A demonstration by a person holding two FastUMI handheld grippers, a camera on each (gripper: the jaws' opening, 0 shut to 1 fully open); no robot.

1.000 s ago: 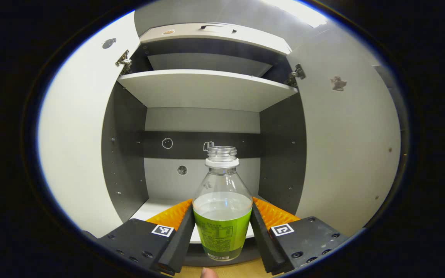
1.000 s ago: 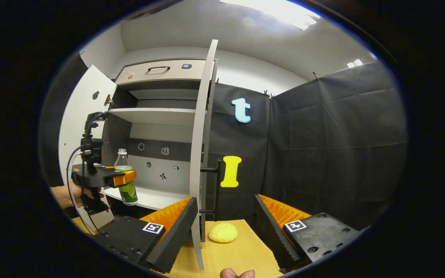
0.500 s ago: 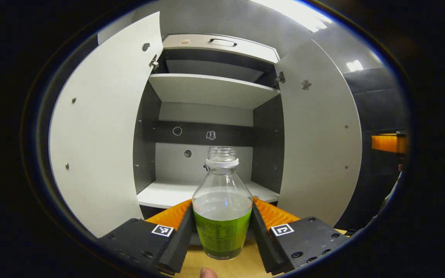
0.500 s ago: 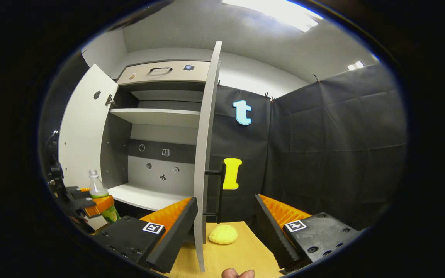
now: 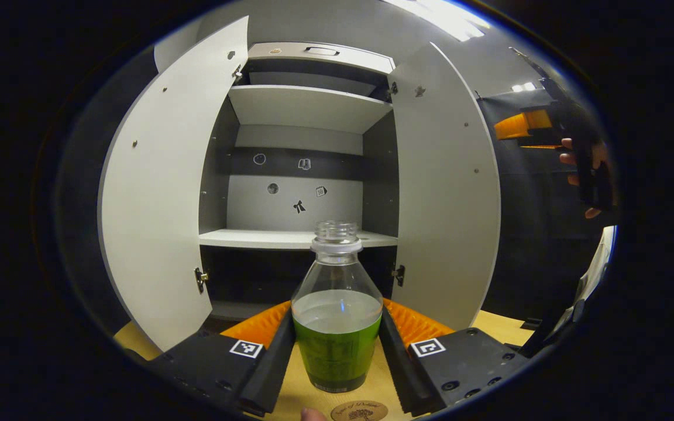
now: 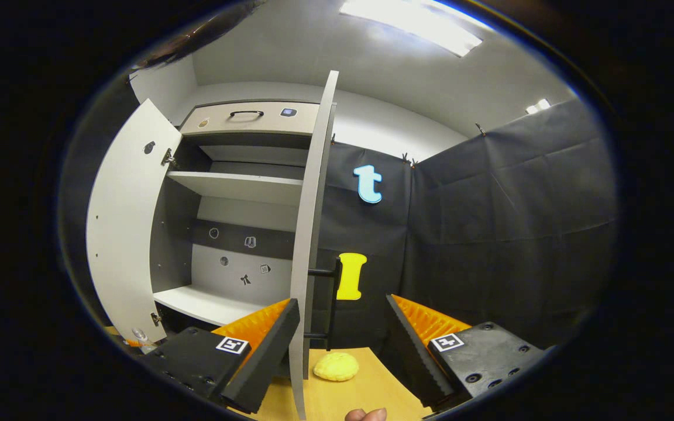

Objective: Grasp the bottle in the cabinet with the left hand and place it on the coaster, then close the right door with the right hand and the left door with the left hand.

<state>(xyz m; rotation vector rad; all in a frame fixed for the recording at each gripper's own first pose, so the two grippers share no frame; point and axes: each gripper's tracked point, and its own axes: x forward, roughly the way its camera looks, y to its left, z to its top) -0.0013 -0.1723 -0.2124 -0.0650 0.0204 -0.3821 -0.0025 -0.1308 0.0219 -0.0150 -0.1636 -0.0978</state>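
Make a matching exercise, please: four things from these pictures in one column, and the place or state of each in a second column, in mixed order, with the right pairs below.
Things:
1. bottle
2. coaster
3. yellow object
4. right gripper

Places or states:
A. open, holding nothing
B. on the wooden table, beside the edge of the right door
C. gripped between the fingers of the left gripper
D. flat on the table, just below the bottle

Pairs: 1-C, 2-D, 3-B, 4-A
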